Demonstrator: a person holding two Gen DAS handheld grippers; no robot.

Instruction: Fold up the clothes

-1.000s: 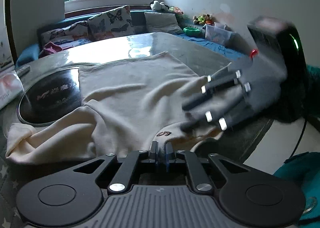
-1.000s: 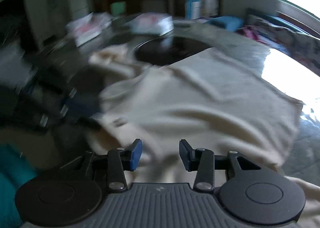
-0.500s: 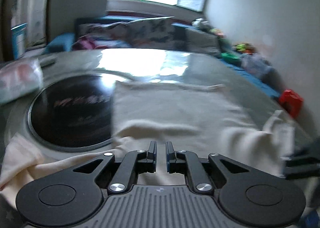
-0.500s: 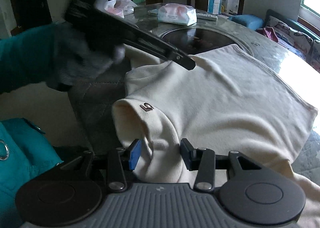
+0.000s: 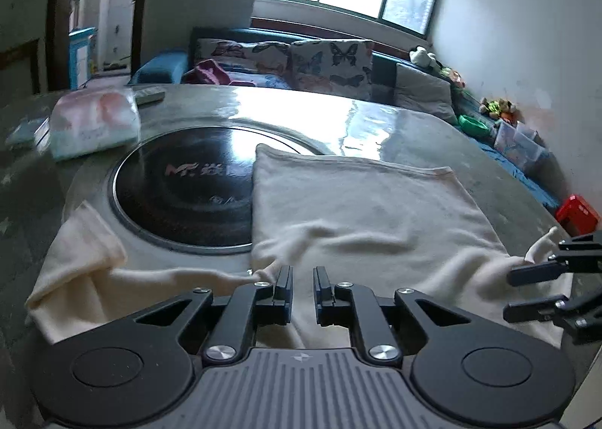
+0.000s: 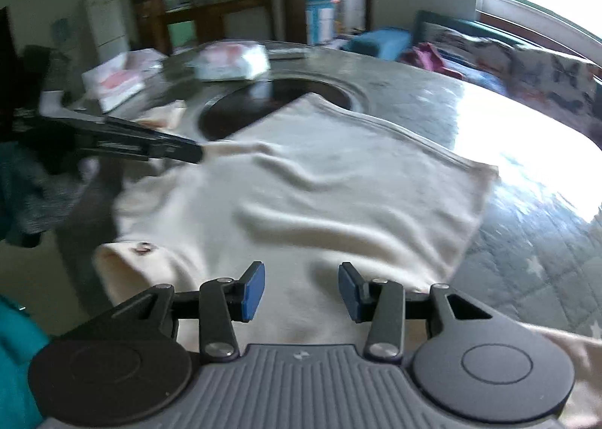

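Note:
A cream garment (image 5: 357, 218) lies spread on the round table, one sleeve (image 5: 75, 278) trailing left past the black disc. My left gripper (image 5: 303, 290) hovers low over its near edge. Its jaws are opening, a narrow gap shows, and no cloth is pinched between the pads. In the right wrist view the left gripper (image 6: 195, 152) reaches to the garment's (image 6: 338, 181) left side. My right gripper (image 6: 301, 291) stands open over the near hem, blue pads apart, beside the collar with a small logo (image 6: 143, 248). The right gripper (image 5: 511, 293) also shows at the cloth's right corner.
A black glass disc (image 5: 180, 196) is set in the grey table (image 5: 376, 120), partly under the garment. A tissue pack (image 5: 94, 120) and a remote (image 5: 150, 94) lie at the far left. A sofa with butterfly cushions (image 5: 327, 64) stands beyond. A red box (image 5: 577, 214) sits off the right edge.
The left wrist view has swung and rolled, now facing the black disc and the sleeve. The right gripper has left the middle of that view for the right edge. The left jaws have parted slightly.

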